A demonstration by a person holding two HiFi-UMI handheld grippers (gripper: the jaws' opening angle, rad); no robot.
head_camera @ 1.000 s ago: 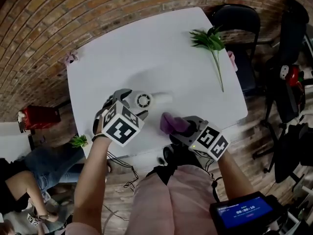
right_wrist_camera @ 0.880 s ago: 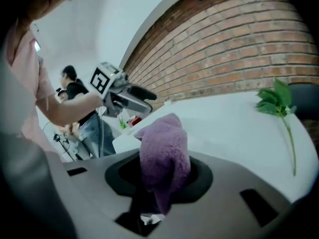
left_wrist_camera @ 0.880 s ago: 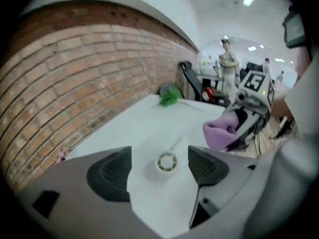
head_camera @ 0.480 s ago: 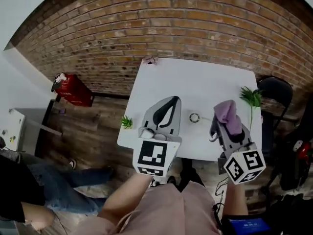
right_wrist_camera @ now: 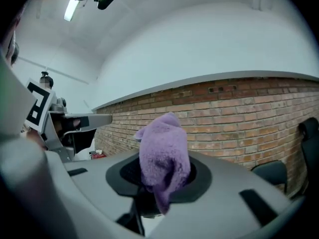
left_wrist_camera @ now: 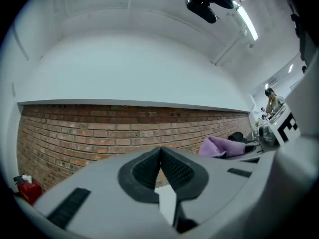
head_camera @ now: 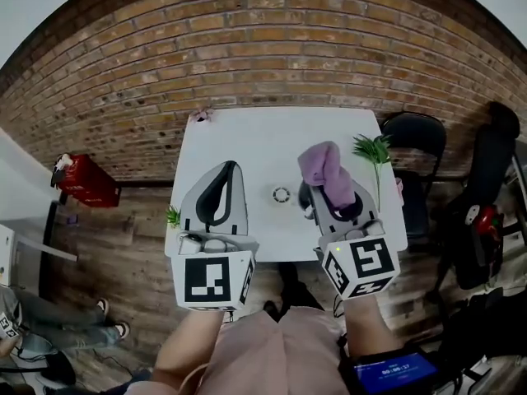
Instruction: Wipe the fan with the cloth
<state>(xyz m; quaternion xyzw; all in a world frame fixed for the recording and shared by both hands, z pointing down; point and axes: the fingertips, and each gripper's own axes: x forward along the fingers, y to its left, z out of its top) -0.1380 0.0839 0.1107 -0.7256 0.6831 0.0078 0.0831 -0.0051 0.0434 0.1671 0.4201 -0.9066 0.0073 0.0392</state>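
Head view: purple cloth (head_camera: 324, 167) squeezed tight in the right gripper (head_camera: 323, 189), likely ready for wiping, left gripper (head_camera: 228, 168) closed up empty, little fan (head_camera: 282, 194) lying untouched on the white counter (head_camera: 247, 134) below.

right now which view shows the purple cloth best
The right gripper view: the purple cloth sits large, central, clamped between that gripper's fingers. The head view shows it smaller, from above. The left gripper view catches only a sliver at the right.
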